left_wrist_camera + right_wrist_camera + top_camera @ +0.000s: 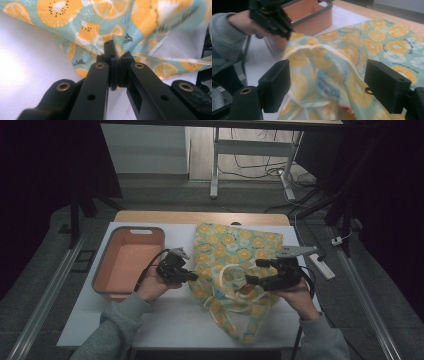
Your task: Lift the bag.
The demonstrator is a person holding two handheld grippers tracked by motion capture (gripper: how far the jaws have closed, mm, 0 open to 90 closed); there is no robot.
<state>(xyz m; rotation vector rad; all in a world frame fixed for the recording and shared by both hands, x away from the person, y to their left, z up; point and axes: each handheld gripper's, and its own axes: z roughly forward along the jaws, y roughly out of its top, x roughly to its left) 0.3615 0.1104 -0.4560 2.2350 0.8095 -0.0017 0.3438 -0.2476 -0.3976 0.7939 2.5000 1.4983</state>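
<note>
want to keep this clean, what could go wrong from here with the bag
1. The left tool is shut on only the edge of the teal fabric bag with orange fruit print; that thin pinch could slip.
2. The right tool stands open around the bag's mouth, gripping nothing, so the opening may sag shut.
3. The white drawstring could snag.

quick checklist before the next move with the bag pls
1. Left gripper shut on the bag edge: ok; the right gripper view shows it pinching the cloth.
2. Right gripper open: ok; jaws wide, cloth loose between them, pads not pressing.
3. Bag mouth lifted open: ok.
4. What is inside the bag: cannot tell.
5. Bin beside the bag, apart from it: ok.
6. Bag fully on the table: ok.
</note>
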